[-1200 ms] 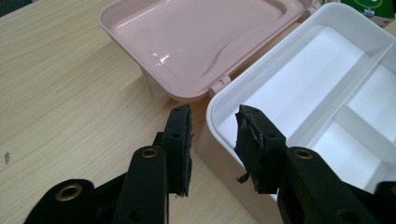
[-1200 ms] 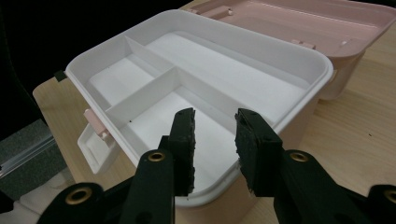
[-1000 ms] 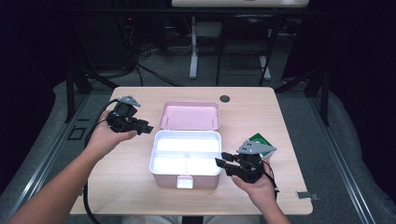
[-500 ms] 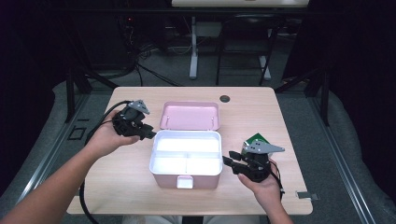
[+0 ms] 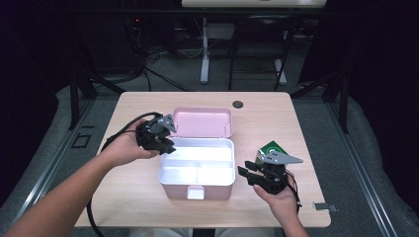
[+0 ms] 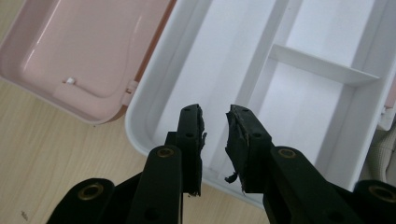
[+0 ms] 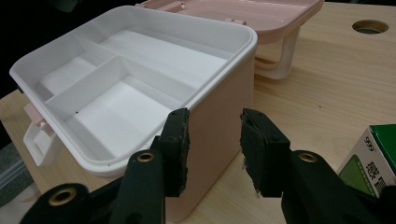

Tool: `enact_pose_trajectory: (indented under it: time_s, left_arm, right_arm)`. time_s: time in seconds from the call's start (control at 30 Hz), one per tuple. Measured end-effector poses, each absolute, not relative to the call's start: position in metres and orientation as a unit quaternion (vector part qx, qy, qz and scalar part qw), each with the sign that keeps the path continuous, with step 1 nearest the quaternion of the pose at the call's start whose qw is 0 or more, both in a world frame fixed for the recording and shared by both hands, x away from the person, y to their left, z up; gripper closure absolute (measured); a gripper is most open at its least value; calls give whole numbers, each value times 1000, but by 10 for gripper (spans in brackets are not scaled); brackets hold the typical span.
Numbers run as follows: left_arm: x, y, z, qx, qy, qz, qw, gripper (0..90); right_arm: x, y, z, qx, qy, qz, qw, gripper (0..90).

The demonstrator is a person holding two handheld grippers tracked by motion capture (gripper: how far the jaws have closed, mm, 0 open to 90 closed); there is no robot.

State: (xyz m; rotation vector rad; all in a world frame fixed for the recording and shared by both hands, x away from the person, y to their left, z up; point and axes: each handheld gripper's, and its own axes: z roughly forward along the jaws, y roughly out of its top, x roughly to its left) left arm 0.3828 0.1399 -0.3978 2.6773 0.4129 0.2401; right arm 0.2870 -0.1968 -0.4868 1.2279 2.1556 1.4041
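Left gripper: black, two-jaw, held in the person's left hand at the back left corner of the box, a cable trailing toward the table's near edge. In the left gripper view its jaws stand a narrow gap apart over the white tray's rim, having just been closing, with nothing between the pads.

Right gripper: black, with a grey three-cornered plate on top, held in the person's right hand just beside the box's right wall. In the right gripper view its jaws stand partly apart, pointed at the box's near corner, gripping nothing; the left pad lies in line with the pink wall, and whether it touches cannot be told.

Pink box: rectangular, standing open at the table's middle, a white latch on its front face. Its pink lid lies folded back flat behind it, hinged, inner side up.

White tray: seated in the box, flush with the top. One long compartment runs along the back; two smaller compartments sit at the front, split by a short divider. All compartments hold nothing visible.

Green carton: small, with white print, lying on the table just behind the right gripper, apart from the box.

Table: light wood, with a round cable hole near its far edge.
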Motion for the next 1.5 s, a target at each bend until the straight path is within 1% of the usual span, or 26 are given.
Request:
enact_pose_trajectory:
  time_s: [0.27, 0.3, 0.53, 0.93, 1.13, 1.5]
  left_arm:
    - [376, 118, -405, 973, 113, 97, 176, 759]
    - [374, 111, -406, 976, 101, 100, 165, 764]
    - [369, 90, -414, 982, 75, 108, 138, 774]
    - [364, 68, -430, 987, 38, 125, 91, 780]
    - [361, 57, -437, 988, 19, 132, 82, 799]
    - [362, 52, -443, 988, 9, 137, 70, 822]
  right_arm:
    - [286, -199, -488, 429, 746, 489, 146, 616]
    - [286, -199, -489, 429, 745, 489, 146, 616]
    - [286, -202, -488, 433, 742, 492, 145, 615]
    - [287, -204, -491, 437, 741, 489, 147, 616]
    - [287, -205, -493, 439, 741, 486, 146, 617]
    - [288, -207, -496, 444, 739, 485, 146, 625]
